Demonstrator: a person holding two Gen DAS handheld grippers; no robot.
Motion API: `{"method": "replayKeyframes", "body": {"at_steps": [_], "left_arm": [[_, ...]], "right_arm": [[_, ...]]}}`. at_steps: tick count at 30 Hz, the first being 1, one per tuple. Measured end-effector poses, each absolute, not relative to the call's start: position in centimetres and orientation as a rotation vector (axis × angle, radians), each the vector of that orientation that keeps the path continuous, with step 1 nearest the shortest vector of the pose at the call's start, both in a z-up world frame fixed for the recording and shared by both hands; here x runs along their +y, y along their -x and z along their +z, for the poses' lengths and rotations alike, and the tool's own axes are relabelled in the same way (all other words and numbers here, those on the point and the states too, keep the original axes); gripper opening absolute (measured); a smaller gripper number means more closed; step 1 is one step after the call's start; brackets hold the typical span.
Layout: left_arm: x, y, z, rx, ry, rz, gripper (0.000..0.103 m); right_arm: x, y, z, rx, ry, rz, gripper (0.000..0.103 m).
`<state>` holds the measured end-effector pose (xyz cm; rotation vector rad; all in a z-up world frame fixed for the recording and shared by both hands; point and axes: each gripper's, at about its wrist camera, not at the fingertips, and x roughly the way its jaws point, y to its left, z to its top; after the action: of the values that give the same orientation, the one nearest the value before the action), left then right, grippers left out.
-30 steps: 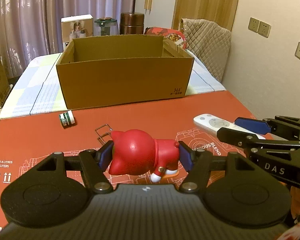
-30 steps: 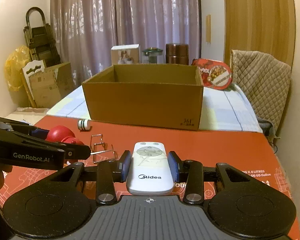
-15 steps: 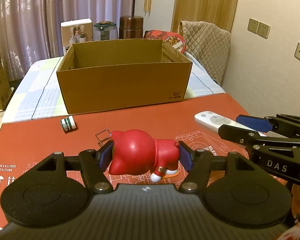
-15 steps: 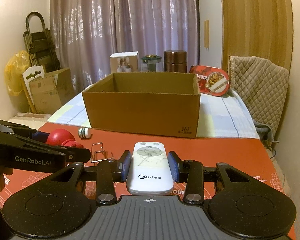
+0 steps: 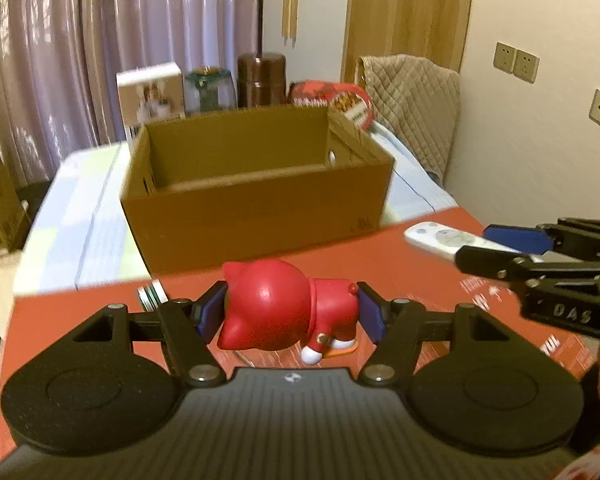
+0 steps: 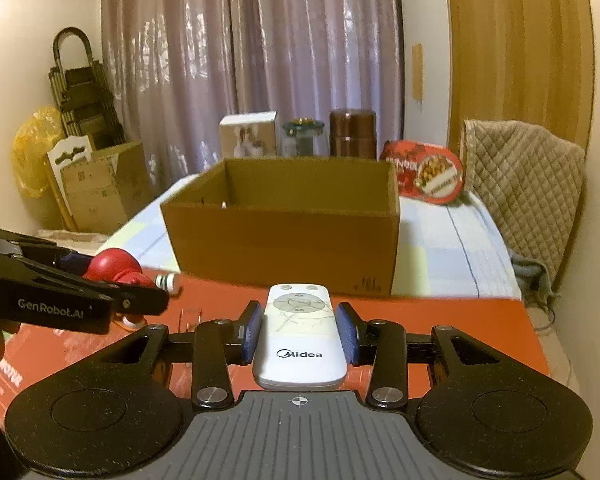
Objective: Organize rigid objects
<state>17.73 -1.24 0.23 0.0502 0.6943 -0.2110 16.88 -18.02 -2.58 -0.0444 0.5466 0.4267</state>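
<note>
My left gripper [image 5: 292, 314] is shut on a red cat figurine [image 5: 284, 310], held above the red mat. My right gripper [image 6: 300, 330] is shut on a white Midea remote control [image 6: 300, 340], also lifted off the mat. An open brown cardboard box [image 5: 260, 200] stands ahead of both, on the striped cloth beyond the mat. From the left wrist view the right gripper [image 5: 508, 246] and its remote [image 5: 440, 238] show at the right. From the right wrist view the left gripper [image 6: 112, 280] and the figurine [image 6: 114, 268] show at the left.
A small green-and-white bottle [image 5: 150, 298] and a wire clip [image 6: 190, 316] lie on the red mat [image 5: 380, 264]. Behind the box stand a white carton [image 6: 250, 140], a glass jar [image 6: 302, 138], a brown canister [image 6: 352, 134] and a red tin [image 6: 424, 176]. A quilted chair [image 6: 528, 176] stands right.
Both grippers have risen and moved toward the cardboard box, each keeping its object. The box's inside now shows more from above.
</note>
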Motion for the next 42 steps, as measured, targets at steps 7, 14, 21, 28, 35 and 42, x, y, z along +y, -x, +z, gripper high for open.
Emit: {"method": "replayKeyframes", "body": {"at_steps": [7,14,21,28,35,42], "left_arm": [[-0.3,-22.4,3.7,0.665,-0.07,-0.229,0.063],[0.2,-27.8,6.7,0.652,-0.107,-0.257,0.063],[1.6,-33.8,7.2,0.687,-0.08,-0.257,0.063],[3.0,-38.6,5.3,0.759,-0.06,-0.229,0.063],[3.8,-42.3,2.0,0.803,-0.077,-0.185,0.063],[4.2,-44.9,-0.6,0.843,-0.069,-0.164,0.063]], "right_arm": [[-18.6,-22.7,1.1,0.543,-0.009,0.445,0.037],[-17.8,-29.6,4.5,0.533,-0.003,0.458,0.037],[-15.9,-36.1,5.4,0.555,0.038,0.468,0.037],[-13.8,-41.4,4.1,0.629,0.048,0.476,0.037],[-12.1,-45.1,1.3,0.691,0.09,0.466,0.037],[-10.8,-47.0,-1.7,0.753,0.099,0.466,0.037]]}}
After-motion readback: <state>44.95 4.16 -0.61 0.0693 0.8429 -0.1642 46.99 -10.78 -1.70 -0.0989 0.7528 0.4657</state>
